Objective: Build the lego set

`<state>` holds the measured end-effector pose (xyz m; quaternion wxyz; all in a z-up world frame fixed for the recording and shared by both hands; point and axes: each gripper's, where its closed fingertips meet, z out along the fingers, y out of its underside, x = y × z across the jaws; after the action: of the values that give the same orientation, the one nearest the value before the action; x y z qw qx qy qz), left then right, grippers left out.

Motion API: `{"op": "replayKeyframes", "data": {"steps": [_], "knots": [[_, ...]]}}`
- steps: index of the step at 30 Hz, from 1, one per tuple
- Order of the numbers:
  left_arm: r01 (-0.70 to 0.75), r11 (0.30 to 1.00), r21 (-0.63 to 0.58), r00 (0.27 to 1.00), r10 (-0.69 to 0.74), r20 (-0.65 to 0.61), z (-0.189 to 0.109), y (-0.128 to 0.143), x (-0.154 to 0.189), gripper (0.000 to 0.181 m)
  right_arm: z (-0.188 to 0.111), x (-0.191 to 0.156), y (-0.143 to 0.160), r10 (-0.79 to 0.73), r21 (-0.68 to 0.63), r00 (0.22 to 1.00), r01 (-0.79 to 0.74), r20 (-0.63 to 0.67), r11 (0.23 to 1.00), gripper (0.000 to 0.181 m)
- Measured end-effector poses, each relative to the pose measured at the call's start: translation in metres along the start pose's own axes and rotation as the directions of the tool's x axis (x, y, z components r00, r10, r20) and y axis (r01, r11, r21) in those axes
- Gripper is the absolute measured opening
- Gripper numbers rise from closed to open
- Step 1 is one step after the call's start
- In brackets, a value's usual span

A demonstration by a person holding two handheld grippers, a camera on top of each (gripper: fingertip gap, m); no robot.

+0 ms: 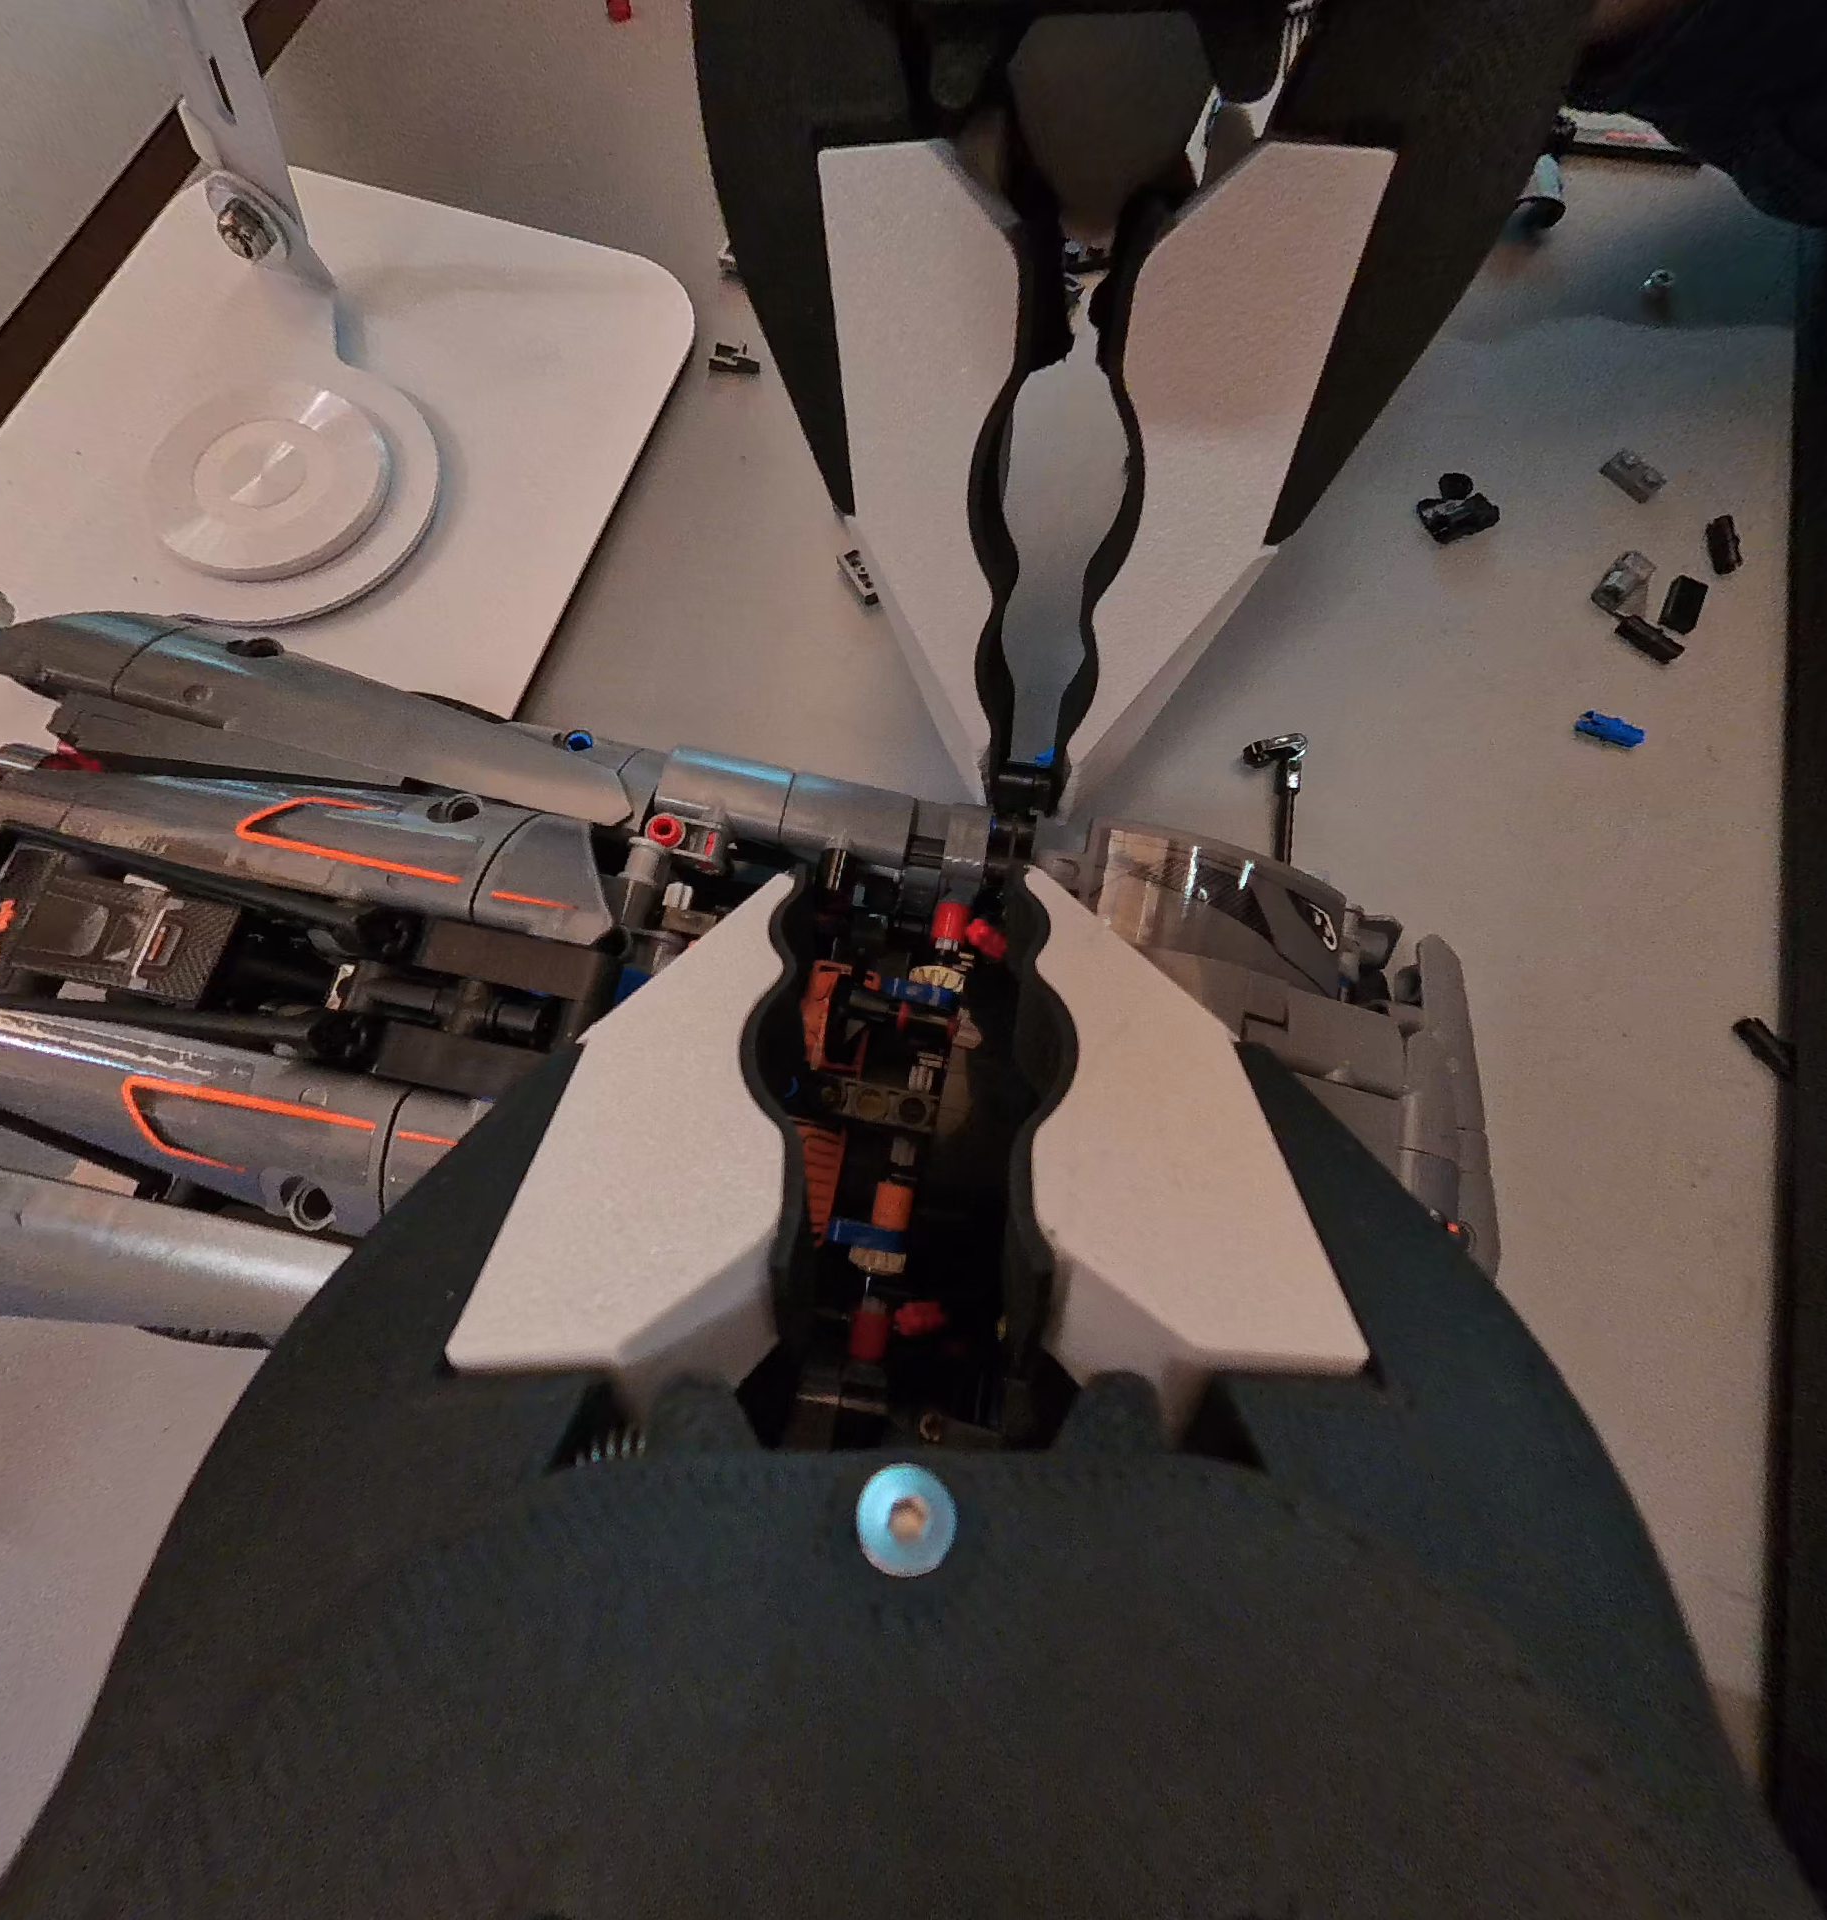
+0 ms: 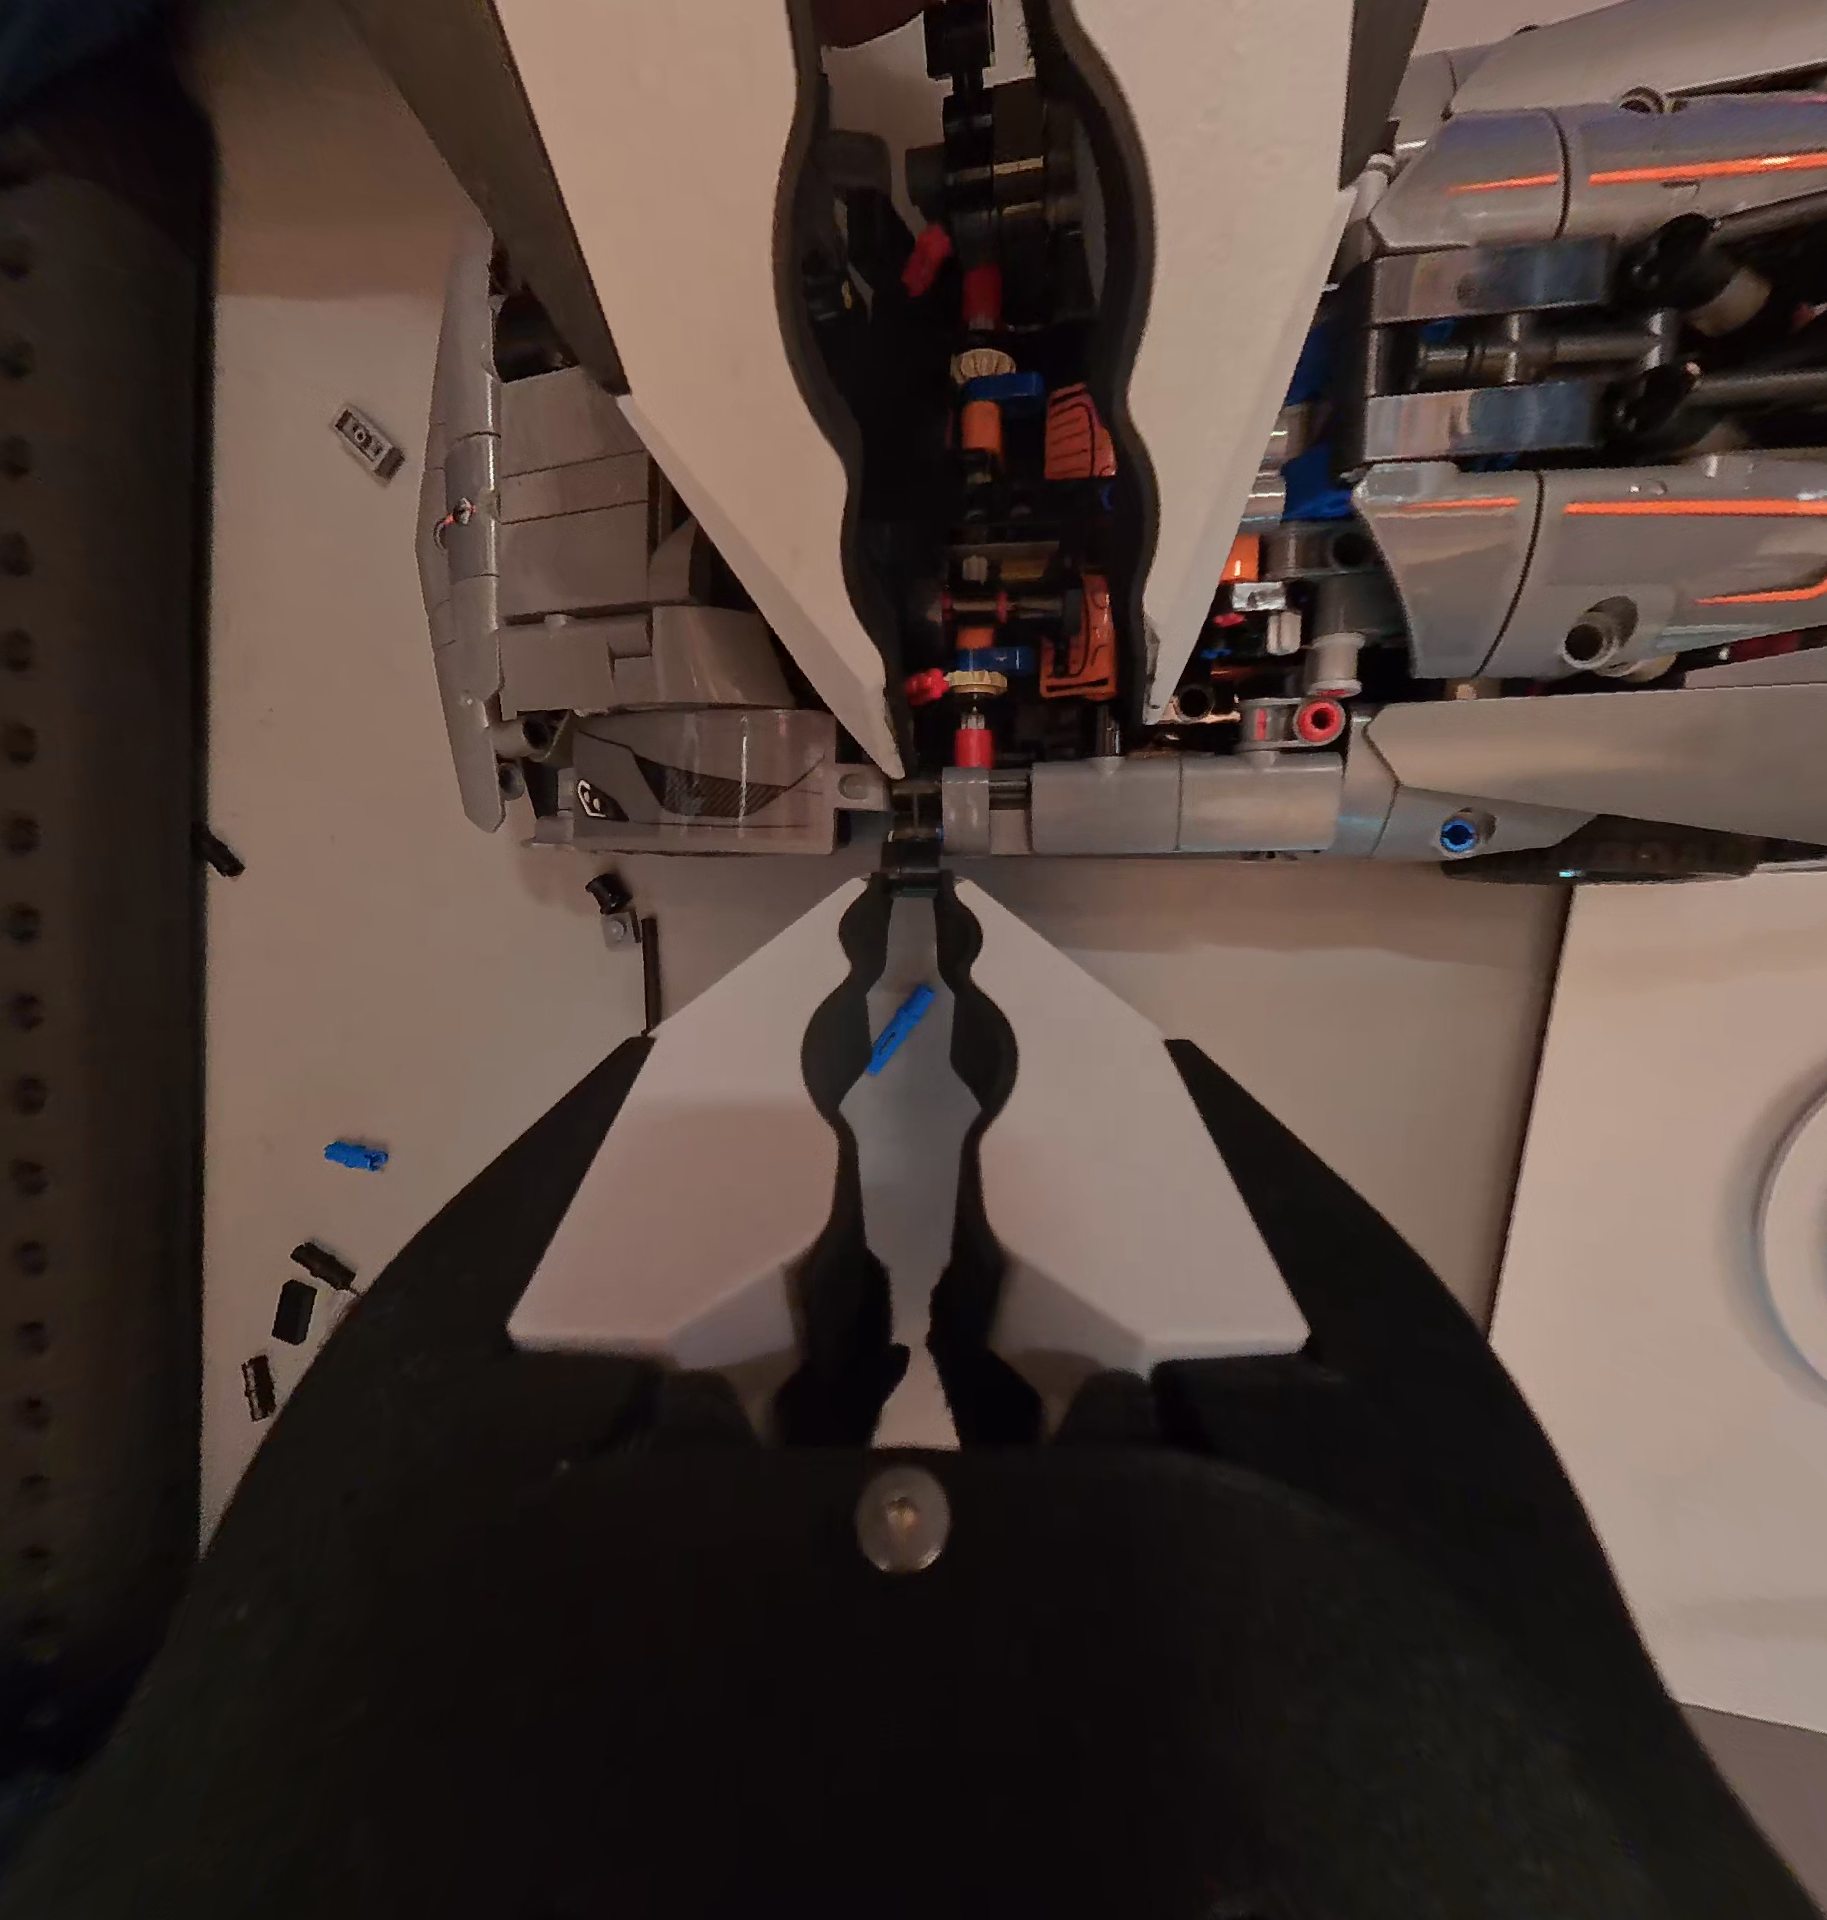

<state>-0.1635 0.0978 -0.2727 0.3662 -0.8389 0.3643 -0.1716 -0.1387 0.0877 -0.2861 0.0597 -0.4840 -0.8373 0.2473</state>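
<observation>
Nearest us in the left wrist view, our left gripper (image 1: 909, 904) has its fingers apart, straddling the grey model car (image 1: 369, 831) lying on the counter (image 1: 1511, 1039). Beyond it, the right gripper (image 1: 1023, 774) is clamped on a small black connector (image 1: 1018, 784) at the car's far edge. We'd guess the car's light but snaps apart easily, so brace the solid frame, not the panels.

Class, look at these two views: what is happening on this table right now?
A person works two grippers from opposite sides of a grey lego car with orange stripes. The right gripper is shut on a small black piece at the car's side rail. The left gripper hangs over the car's middle, fingers apart, holding nothing. Loose pieces, including a blue pin, lie on the table.
</observation>
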Motion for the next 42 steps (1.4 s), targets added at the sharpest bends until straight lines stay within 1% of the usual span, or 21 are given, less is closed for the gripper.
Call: {"op": "replayKeyframes", "data": {"steps": [12, 19, 22, 30, 42], "knots": [[0.005, 1.0, 0.007, 1.0, -0.005, 0.009, -0.0005, -0.0004, -0.0022, 0.035, -0.0002, 0.0027, -0.0011, -0.037, 0.003, 0.995, 0.037, -0.091, 0.999, 0.006], [0.005, 1.0, 0.009, 1.0, -0.005, 0.007, -0.0004, -0.0005, -0.0021, 0.035, -0.0001, 0.002, -0.001, -0.027, 0.01, 0.995, 0.028, -0.096, 1.0, 0.006], [0.007, 1.0, 0.011, 1.0, -0.007, 0.006, -0.0005, -0.0006, -0.0022, 0.035, -0.0002, 0.0014, -0.0018, 0.009, 0.035, 0.998, -0.007, -0.069, 0.999, 0.006], [0.012, 1.0, 0.017, 1.0, -0.012, 0.004, -0.0006, -0.0007, -0.0026, 0.035, 0.0003, 0.0006, -0.0024, 0.037, 0.1, 0.999, -0.035, -0.021, 0.994, 0.006], [0.012, 1.0, 0.021, 1.0, -0.012, 0.007, -0.0008, -0.0007, -0.0036, 0.035, 0.0008, 0.0011, -0.003, -0.01, 0.147, 0.997, 0.022, -0.079, 0.989, 0.006]]}}
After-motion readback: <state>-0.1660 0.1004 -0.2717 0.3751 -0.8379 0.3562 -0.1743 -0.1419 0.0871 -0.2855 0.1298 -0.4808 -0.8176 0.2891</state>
